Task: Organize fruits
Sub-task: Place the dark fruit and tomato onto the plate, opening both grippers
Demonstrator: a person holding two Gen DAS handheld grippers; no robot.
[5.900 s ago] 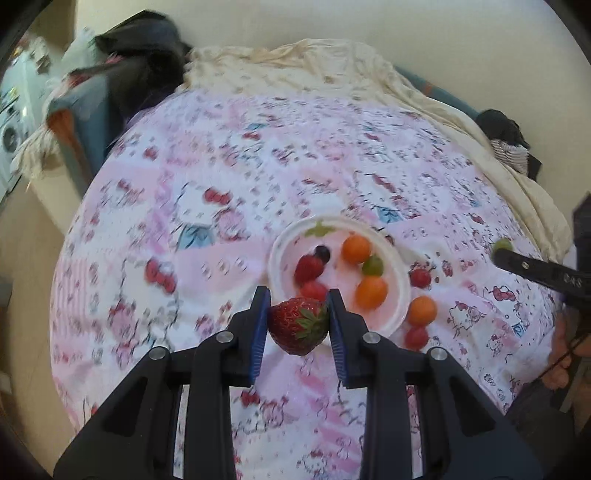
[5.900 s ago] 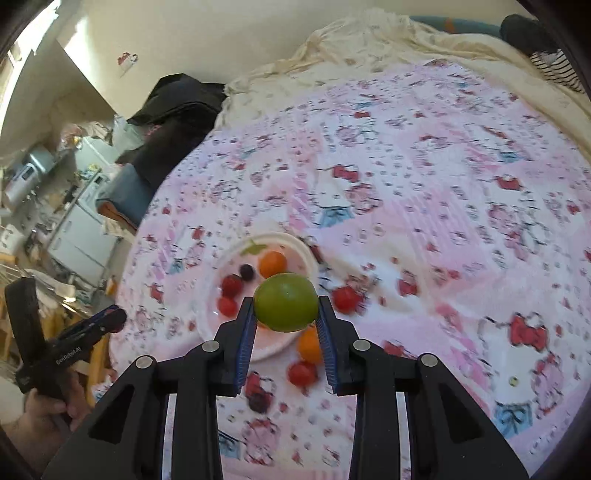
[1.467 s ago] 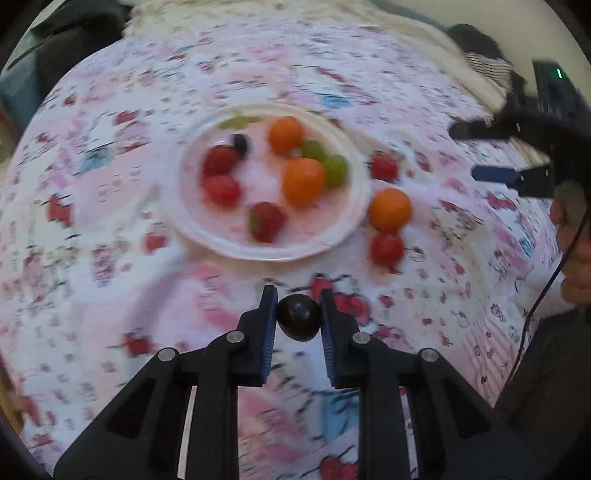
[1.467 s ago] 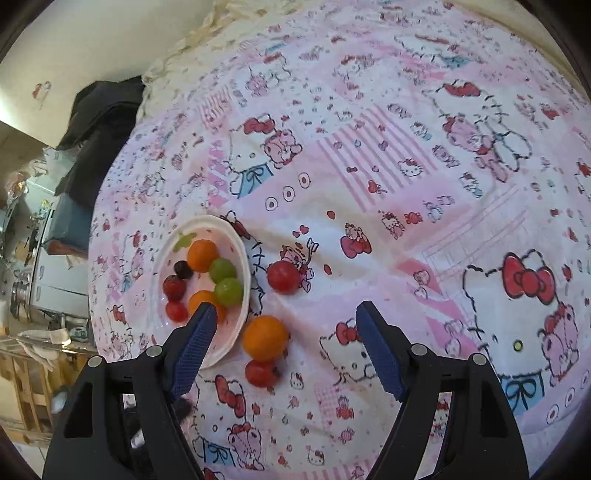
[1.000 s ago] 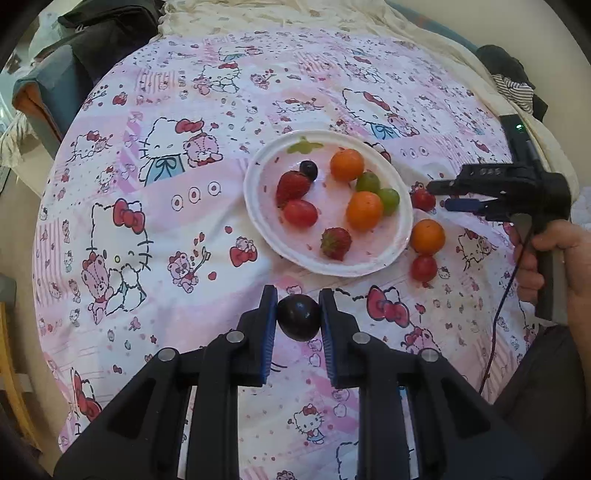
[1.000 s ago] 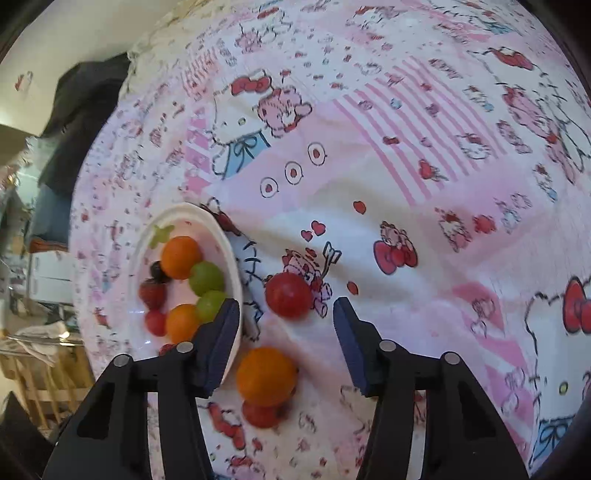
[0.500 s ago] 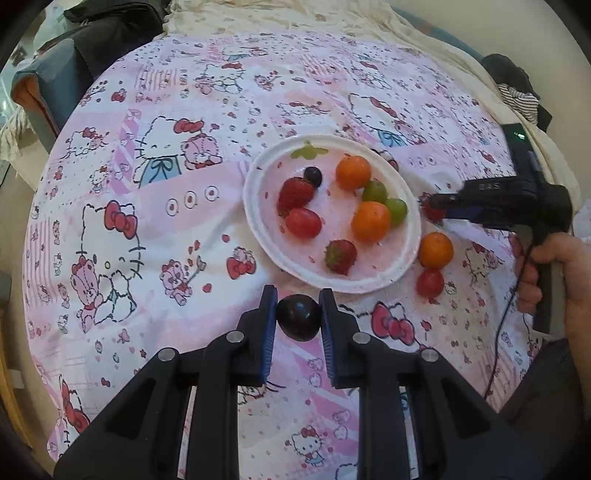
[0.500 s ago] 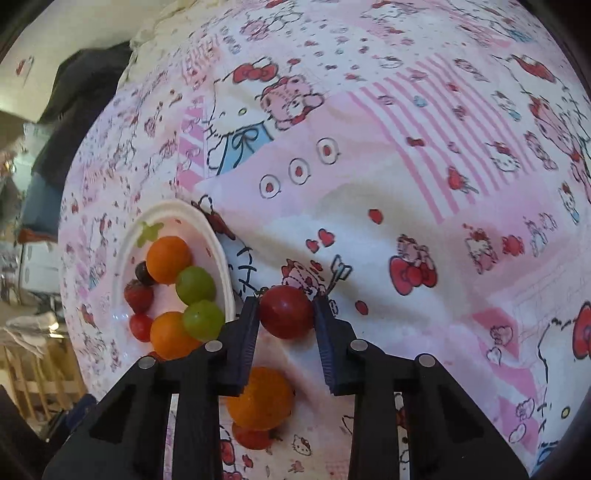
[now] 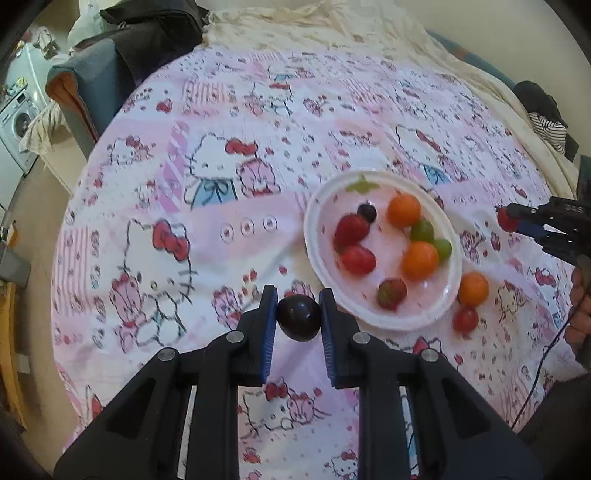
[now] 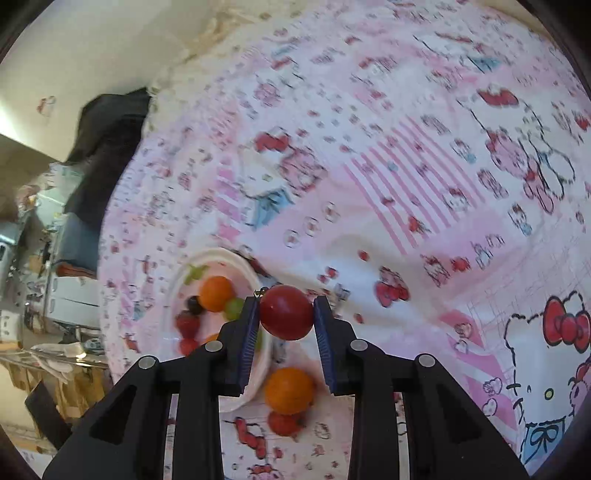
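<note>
dark plum (image 9: 298, 319) gripped, red plum (image 10: 286, 312) gripped (both aloft)

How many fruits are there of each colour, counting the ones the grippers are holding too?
Red fruit: 5, one held in the right gripper
Orange fruit: 3
Green fruit: 2
Dark fruit: 2, one held in the left gripper
Total: 12

Support: bed (image 9: 221, 155) under a pink cartoon-cat sheet (image 9: 159, 206).
On sheet: white plate (image 9: 314, 254) of fruit; orange fruit (image 9: 473, 289) and red fruit (image 9: 465, 319) lay just beside its rim.
Far edge: cream blanket (image 9: 332, 33).
</note>
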